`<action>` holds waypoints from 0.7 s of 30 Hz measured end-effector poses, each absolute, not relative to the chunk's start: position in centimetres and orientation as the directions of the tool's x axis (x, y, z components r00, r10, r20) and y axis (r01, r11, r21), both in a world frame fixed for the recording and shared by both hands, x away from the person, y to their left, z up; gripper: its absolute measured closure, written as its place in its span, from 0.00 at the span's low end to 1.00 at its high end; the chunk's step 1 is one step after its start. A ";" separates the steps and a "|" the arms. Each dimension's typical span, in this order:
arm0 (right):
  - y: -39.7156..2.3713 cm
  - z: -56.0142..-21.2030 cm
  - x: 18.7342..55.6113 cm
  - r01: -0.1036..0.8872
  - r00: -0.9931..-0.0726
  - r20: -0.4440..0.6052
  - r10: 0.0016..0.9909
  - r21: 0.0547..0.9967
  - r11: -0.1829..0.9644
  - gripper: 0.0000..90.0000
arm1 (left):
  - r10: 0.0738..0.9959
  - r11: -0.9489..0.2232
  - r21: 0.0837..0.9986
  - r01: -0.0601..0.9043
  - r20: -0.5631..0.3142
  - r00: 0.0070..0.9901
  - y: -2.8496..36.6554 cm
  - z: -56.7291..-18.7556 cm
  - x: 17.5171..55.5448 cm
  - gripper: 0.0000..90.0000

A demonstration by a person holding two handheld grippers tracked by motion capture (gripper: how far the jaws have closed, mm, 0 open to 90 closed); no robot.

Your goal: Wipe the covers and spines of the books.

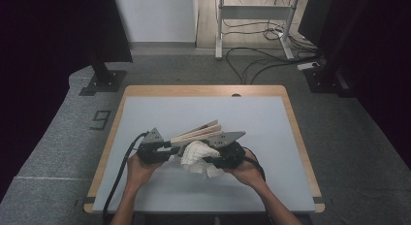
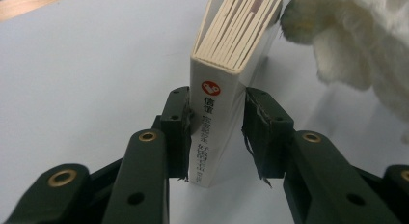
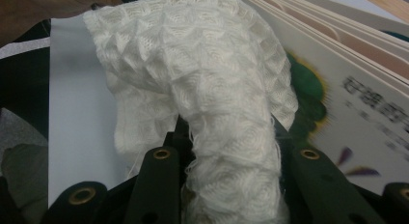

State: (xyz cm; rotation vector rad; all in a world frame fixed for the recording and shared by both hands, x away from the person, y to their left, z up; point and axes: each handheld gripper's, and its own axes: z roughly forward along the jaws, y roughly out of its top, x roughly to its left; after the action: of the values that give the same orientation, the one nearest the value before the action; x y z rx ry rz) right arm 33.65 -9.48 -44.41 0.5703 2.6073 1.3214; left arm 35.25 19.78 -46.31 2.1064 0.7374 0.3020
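Two tools work: my left tool [image 2: 214, 132] clamps the book [image 2: 217, 113]; my right tool [image 3: 231, 185], gripping the cloth [image 3: 202, 89], should wipe gently.

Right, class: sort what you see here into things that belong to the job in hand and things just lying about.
In the job:
- book, clamped at its spine by the left gripper
- white cloth, held by the right gripper against the book's cover

Just about:
- cables on the floor
- desk frame beyond the table
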 end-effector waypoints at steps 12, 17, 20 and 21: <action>-7.1 -45.8 33.8 0.230 -0.930 0.016 0.368 0.805 0.547 0.74 | 0.600 -0.459 0.798 0.391 -0.046 0.799 19.8 -46.3 35.3 0.70; -6.6 -47.2 33.9 0.232 -0.929 0.011 0.370 0.798 0.556 0.73 | 0.598 -0.460 0.798 0.389 -0.045 0.800 19.8 -46.3 35.3 0.71; -6.4 -48.1 33.9 0.224 -0.932 0.002 0.363 0.790 0.571 0.72 | 0.598 -0.461 0.798 0.388 -0.044 0.800 19.8 -46.3 35.3 0.71; -6.4 -48.3 33.9 0.227 -0.930 0.003 0.366 0.789 0.570 0.72 | 0.598 -0.461 0.798 0.388 -0.043 0.800 19.8 -46.3 35.3 0.71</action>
State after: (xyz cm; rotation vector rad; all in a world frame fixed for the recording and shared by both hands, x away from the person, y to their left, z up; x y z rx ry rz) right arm 33.90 -6.38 -48.30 0.5029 2.6385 1.2914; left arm 35.28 19.83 -46.31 2.1111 0.7269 0.3051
